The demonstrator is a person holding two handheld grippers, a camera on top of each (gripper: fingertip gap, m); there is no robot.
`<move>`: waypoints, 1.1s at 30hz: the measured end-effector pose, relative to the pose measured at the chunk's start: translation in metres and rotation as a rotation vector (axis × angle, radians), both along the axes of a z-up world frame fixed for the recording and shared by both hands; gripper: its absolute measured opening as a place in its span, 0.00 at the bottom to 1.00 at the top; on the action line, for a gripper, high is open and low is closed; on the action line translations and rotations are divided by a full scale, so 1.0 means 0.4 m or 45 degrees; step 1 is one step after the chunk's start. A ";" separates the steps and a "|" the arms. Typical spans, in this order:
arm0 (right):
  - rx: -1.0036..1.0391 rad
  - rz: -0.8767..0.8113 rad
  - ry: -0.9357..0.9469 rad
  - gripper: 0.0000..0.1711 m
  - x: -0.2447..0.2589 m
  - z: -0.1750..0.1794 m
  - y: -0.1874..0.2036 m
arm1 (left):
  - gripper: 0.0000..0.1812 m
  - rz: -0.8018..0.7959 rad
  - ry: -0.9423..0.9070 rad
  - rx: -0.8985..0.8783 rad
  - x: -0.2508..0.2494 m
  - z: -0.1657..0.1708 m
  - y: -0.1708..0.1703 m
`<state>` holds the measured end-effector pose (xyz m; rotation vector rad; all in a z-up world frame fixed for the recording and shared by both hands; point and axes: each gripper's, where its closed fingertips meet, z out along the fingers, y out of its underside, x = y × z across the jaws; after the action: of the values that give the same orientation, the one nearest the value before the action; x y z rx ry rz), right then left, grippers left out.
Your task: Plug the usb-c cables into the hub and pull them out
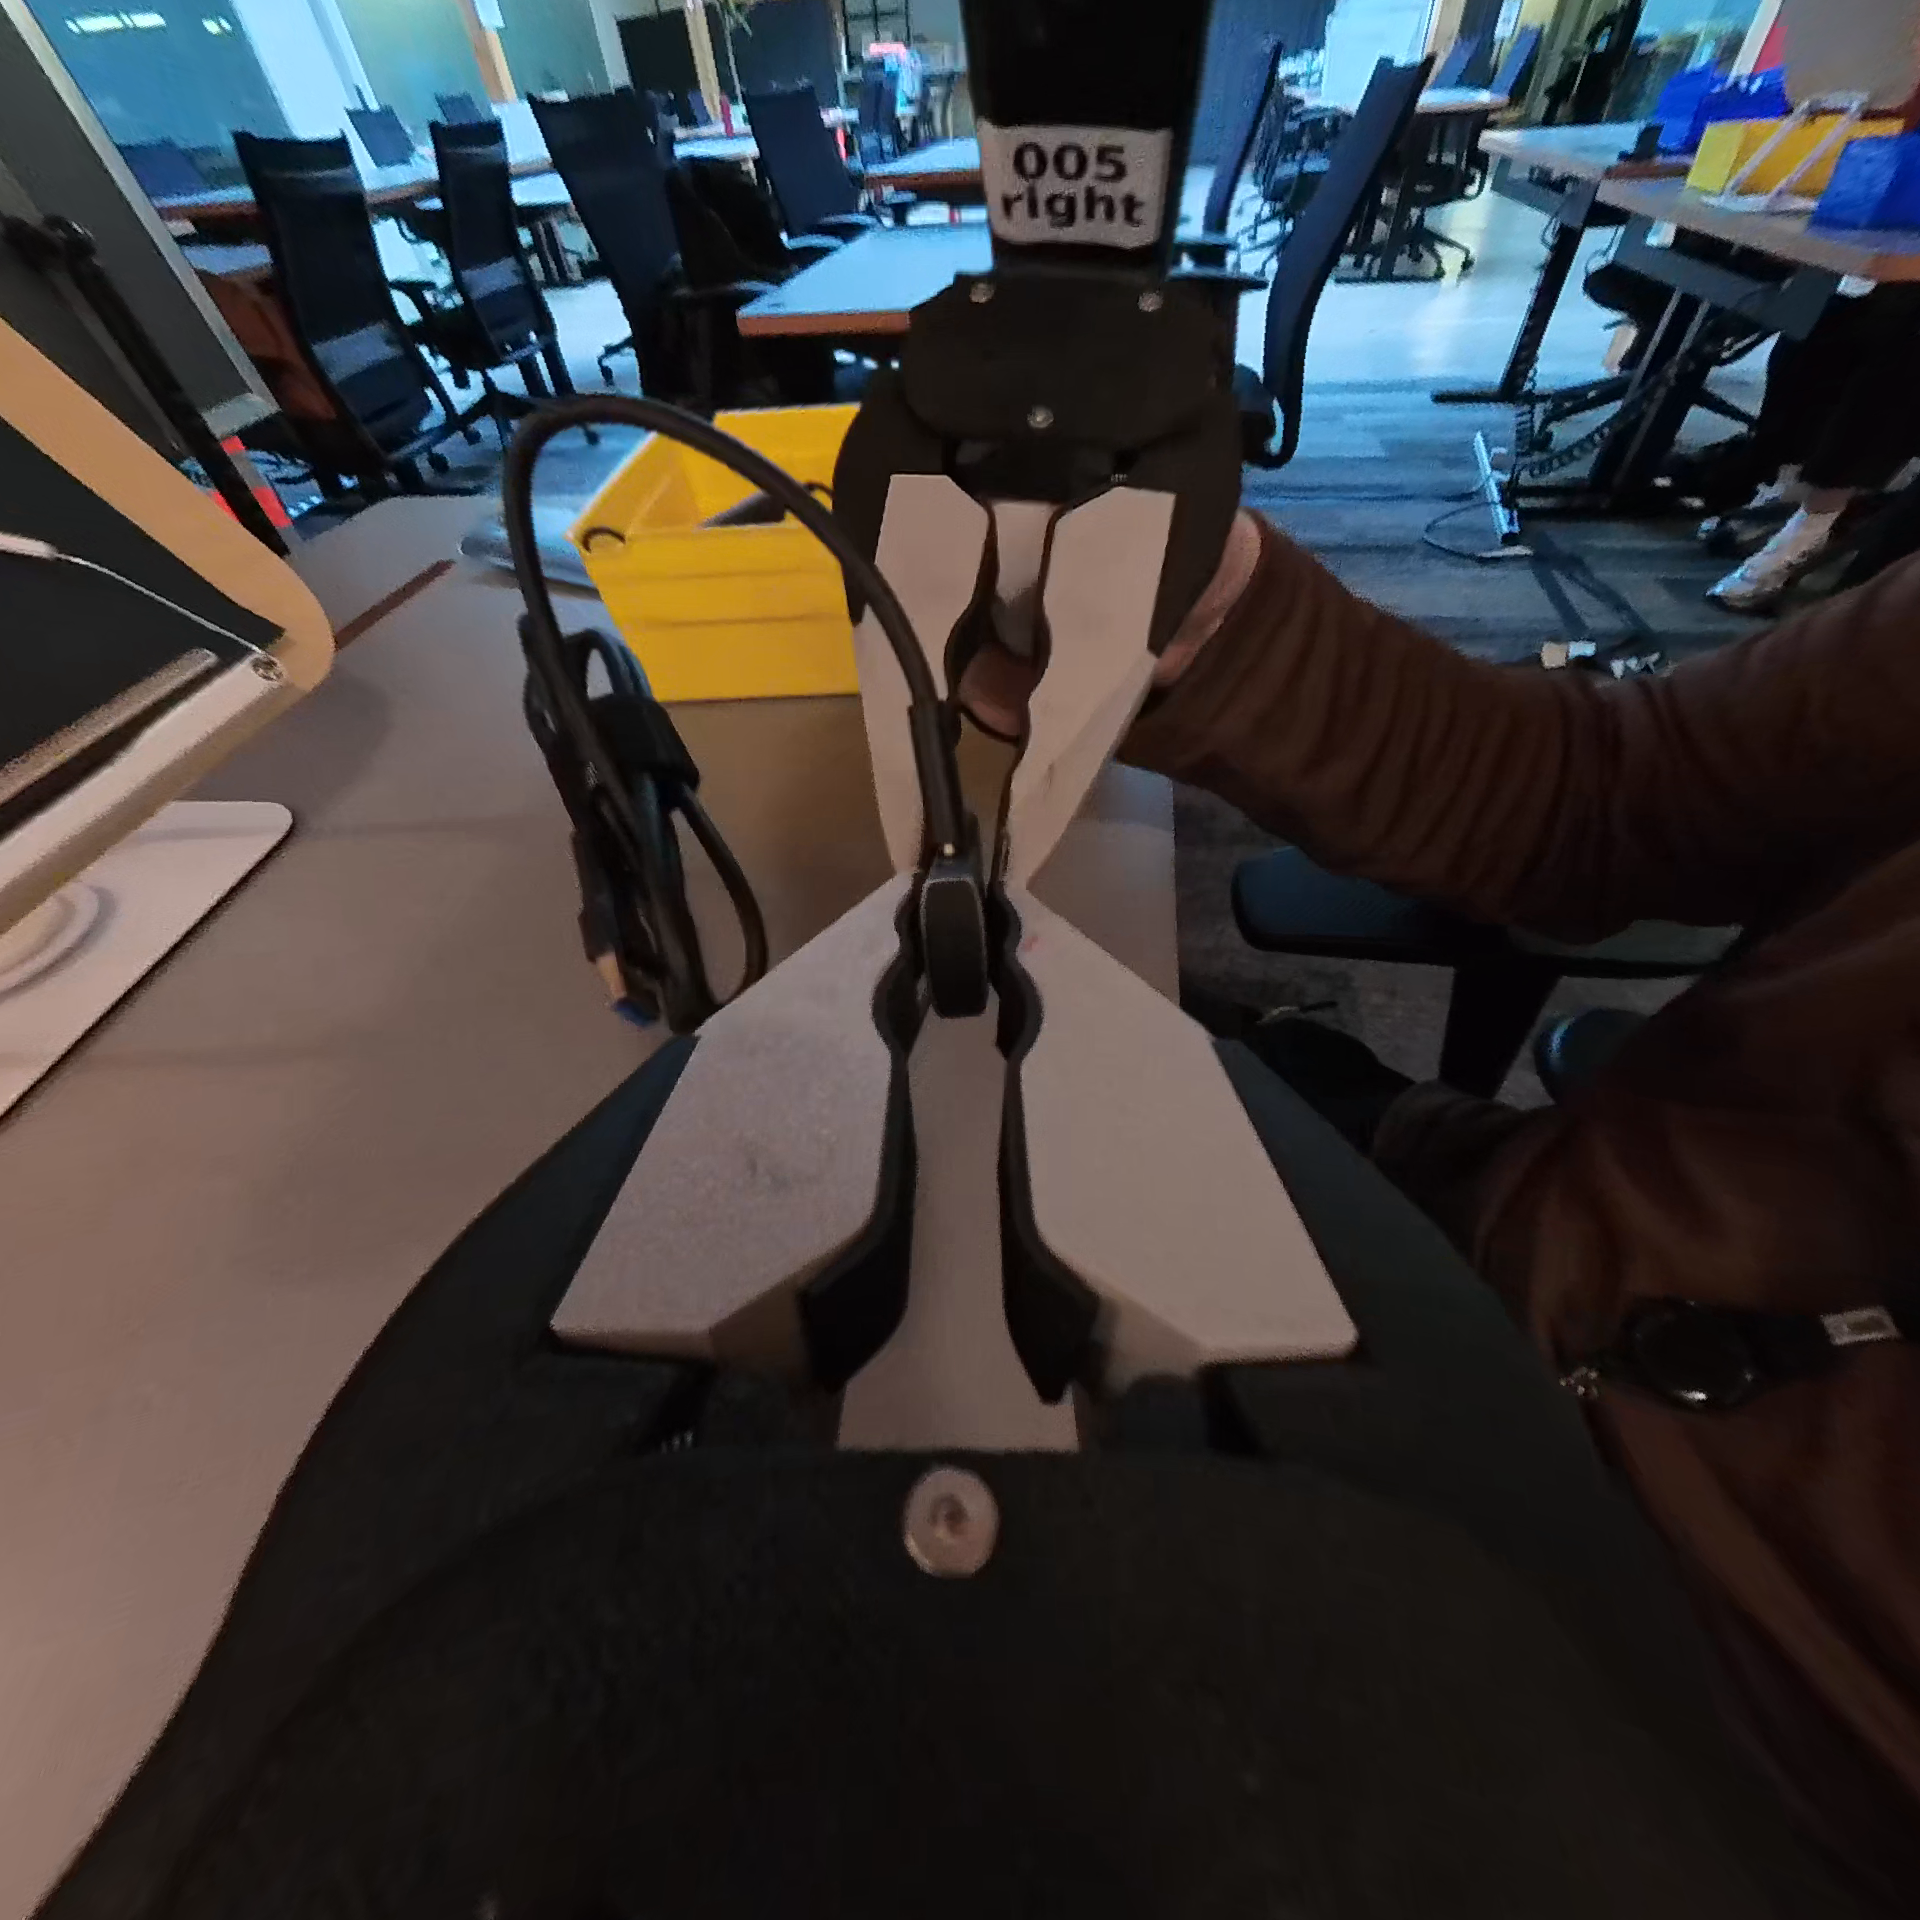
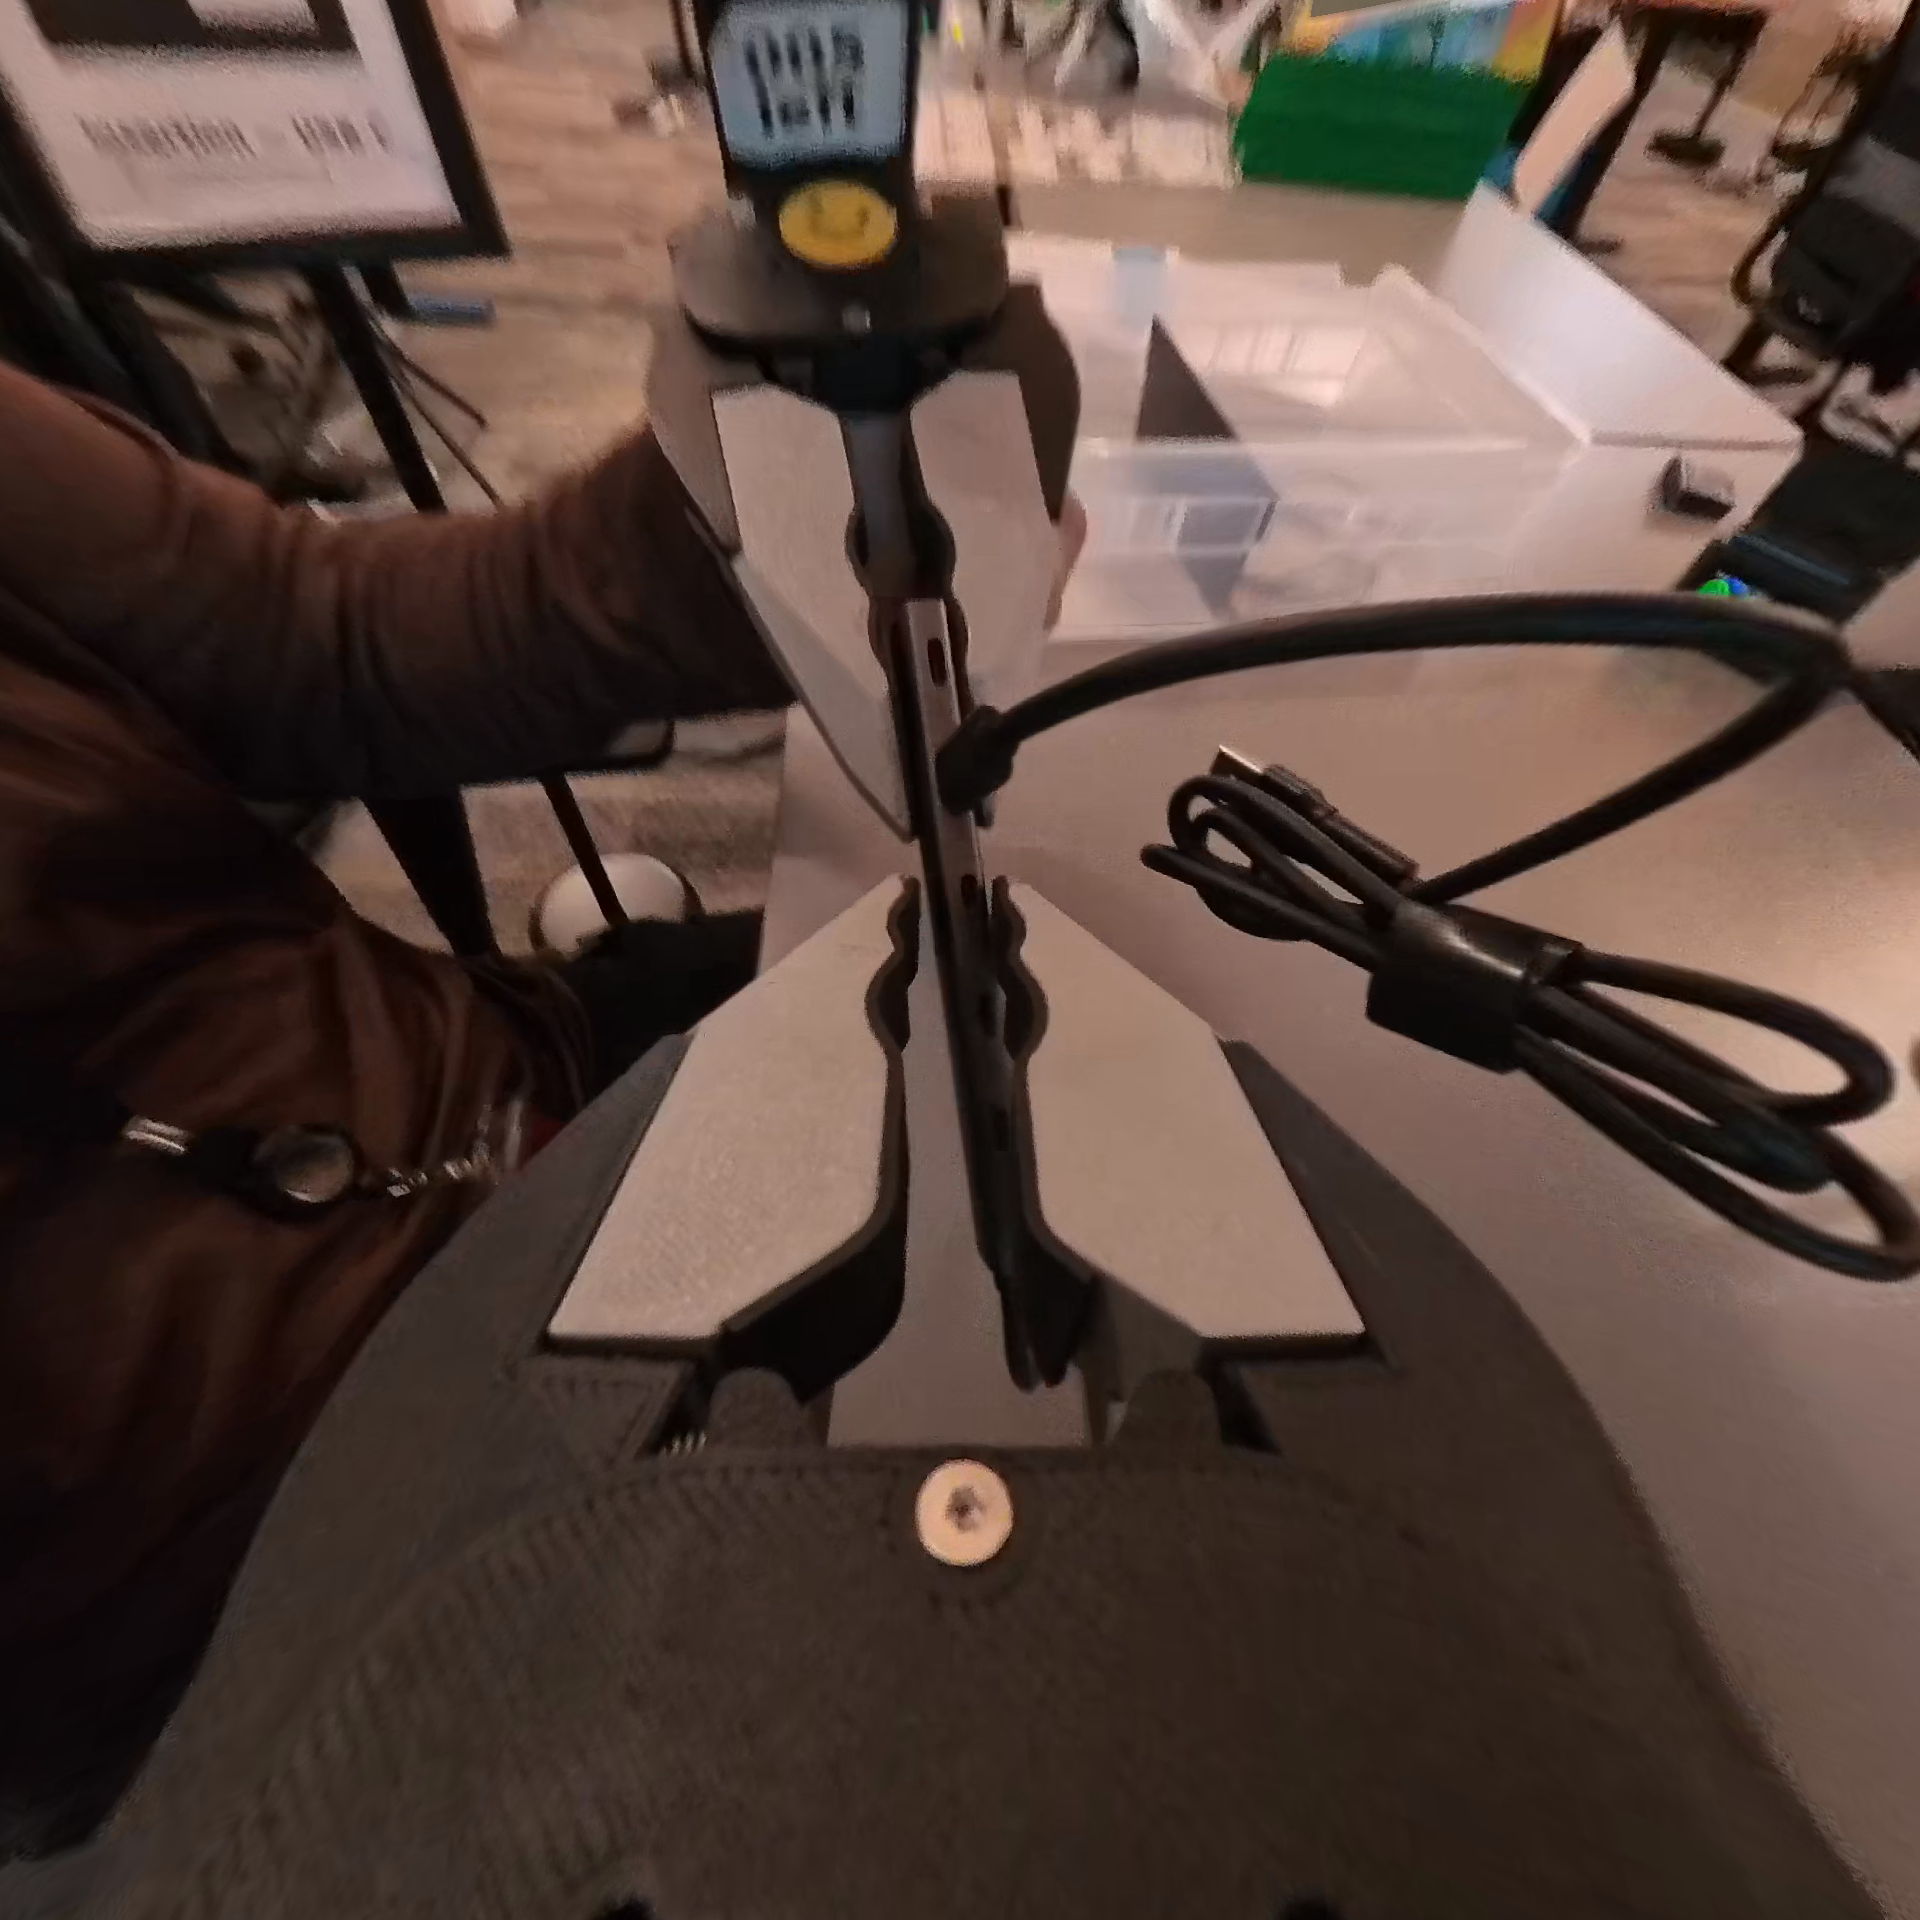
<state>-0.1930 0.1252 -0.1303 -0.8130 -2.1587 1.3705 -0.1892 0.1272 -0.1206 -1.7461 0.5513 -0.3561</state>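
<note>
Left gripper (image 1: 956, 914): jaws closed on one end of the slim dark hub (image 1: 956, 951), seen end-on between its grey fingers (image 1: 810, 1122); facing the other gripper across the table
Right gripper (image 2: 961, 914): jaws narrowed onto the opposite end of the hub (image 2: 961, 914), whose long edge with its row of ports runs away from the camera towards the left gripper (image 2: 920, 582)
Hub: held in the air between both grippers, gripped at each end, edge turned up
Plugged cable (image 2: 1403, 634): black; its connector sits in a port on the hub's edge between the two sets of fingertips; the lead arches up and away to the side
Cable bundle (image 2: 1538, 997): black coil bound with a strap, lying on the grey table (image 2: 1507, 1455) just beside the hub, one free plug sticking out
Yellow bin (image 1: 717, 582): on the table behind the bundle in the left wrist view
Monitor (image 1: 135, 644): stands at that view's left edge
Sleeve (image 1: 1507, 748): brown, behind the right gripper (image 1: 961, 831)
</note>
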 end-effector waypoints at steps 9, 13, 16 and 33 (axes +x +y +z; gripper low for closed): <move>-0.314 0.064 0.146 0.00 0.008 0.095 -0.002 | 0.04 -0.011 -0.093 0.102 0.013 0.044 0.003; -0.384 0.057 0.148 0.03 -0.004 0.102 -0.001 | 0.04 0.003 -0.146 0.120 0.004 0.054 0.006; -0.372 0.035 0.122 0.07 -0.014 0.093 -0.001 | 0.05 0.024 -0.151 0.113 -0.001 0.049 0.013; -0.704 -0.045 0.133 0.02 -0.038 0.137 0.028 | 0.05 0.075 -0.492 0.175 -0.013 0.090 0.039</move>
<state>-0.2082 0.1362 -0.0754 -0.9384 -1.6893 1.9788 -0.1943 0.1428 -0.0846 -1.5076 0.2385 -0.5839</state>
